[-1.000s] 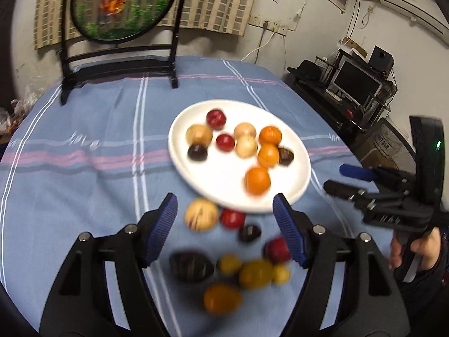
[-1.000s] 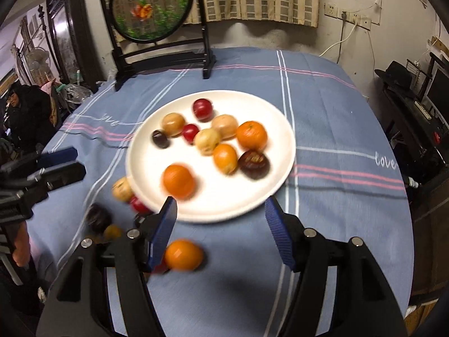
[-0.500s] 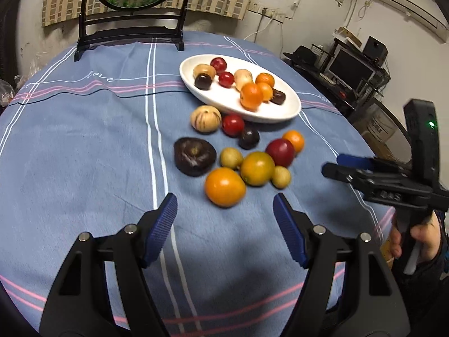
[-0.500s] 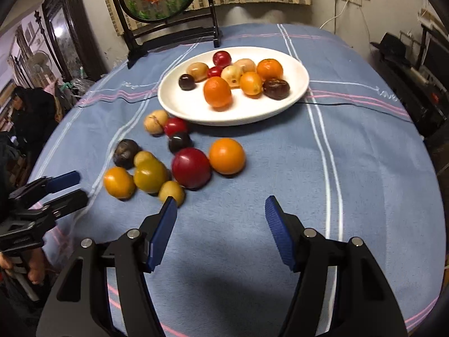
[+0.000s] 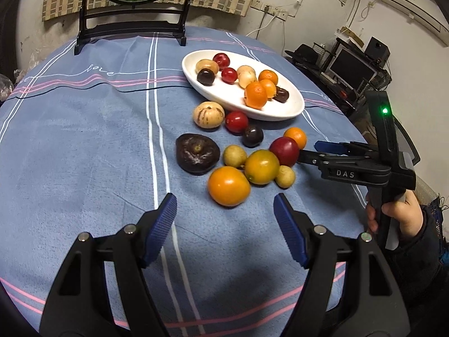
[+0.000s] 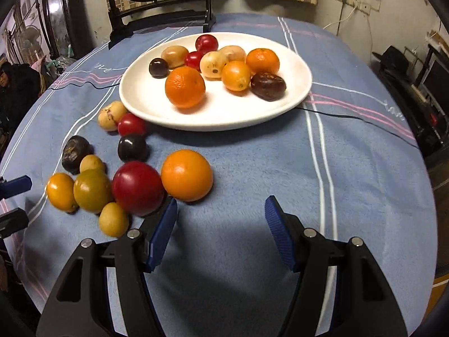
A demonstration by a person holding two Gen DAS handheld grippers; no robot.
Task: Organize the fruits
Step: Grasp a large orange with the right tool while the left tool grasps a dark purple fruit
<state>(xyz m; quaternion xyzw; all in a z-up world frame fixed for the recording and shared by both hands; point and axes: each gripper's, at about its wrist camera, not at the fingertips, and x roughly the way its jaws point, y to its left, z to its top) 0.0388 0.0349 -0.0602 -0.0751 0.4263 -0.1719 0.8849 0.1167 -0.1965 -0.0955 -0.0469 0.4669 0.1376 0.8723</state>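
Note:
A white plate (image 5: 291, 109) (image 6: 140, 104) holds several fruits on a blue tablecloth. Several loose fruits lie on the cloth in front of it: an orange (image 5: 228, 186) (image 6: 60, 192), a yellow-green one (image 5: 261, 166), a red apple (image 5: 284, 150) (image 6: 137, 188), another orange (image 6: 186, 175), a dark purple fruit (image 5: 197, 153). My left gripper (image 5: 226, 219) is open and empty, just short of the near orange. My right gripper (image 6: 221, 219) is open and empty, its left finger (image 6: 162, 224) right by the red apple; it also shows in the left wrist view (image 5: 320, 151).
A black stand with a round painted screen (image 5: 132, 8) stands at the table's far edge. Shelves with a monitor (image 5: 353, 70) are off the right side. The table edge falls away on the right.
Both grippers have pulled back from above the plate and dropped low, then moved in toward the loose fruits. The right gripper has come close to the red apple. Both stayed open.

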